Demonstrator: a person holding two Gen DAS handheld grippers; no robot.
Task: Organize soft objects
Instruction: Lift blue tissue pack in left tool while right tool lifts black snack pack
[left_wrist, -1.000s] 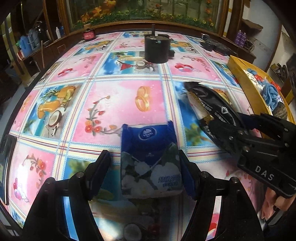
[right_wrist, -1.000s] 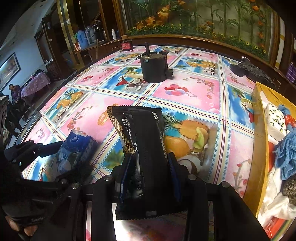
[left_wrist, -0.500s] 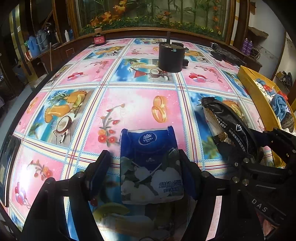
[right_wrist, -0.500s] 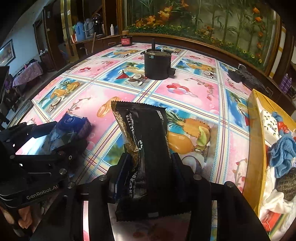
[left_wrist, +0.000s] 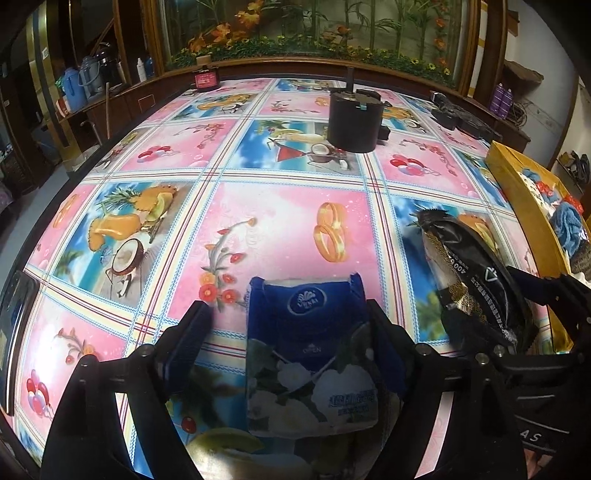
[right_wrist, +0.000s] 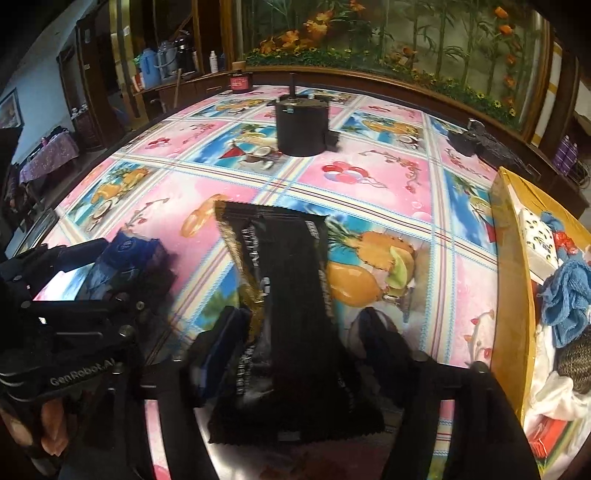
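In the left wrist view, the left gripper (left_wrist: 286, 332) has just been opening; its jaws stand released around the blue soft tissue pack (left_wrist: 314, 354) on the patterned tablecloth (left_wrist: 266, 221). In the right wrist view, the right gripper (right_wrist: 295, 332) has likewise just been opening, the black crinkled snack packet (right_wrist: 291, 314) lying loose between its spread jaws beside the yellow box (right_wrist: 511, 295).

The blue tissue pack (left_wrist: 310, 354) lies flat on the worktop (left_wrist: 258, 221), its dark blue end with a white oval logo toward the black cylinder (left_wrist: 354, 122), its nearer half printed with white flowers. To the right of the tissue pack, well short of the cylinder, lies the black snack packet (right_wrist: 291, 314): long, glossy, with crimped serrated ends and a gold patterned band along its left edge, its far end flat and angled slightly left. It sits just left of the yellow box (right_wrist: 511, 295), which holds a blue cloth (right_wrist: 567, 295).
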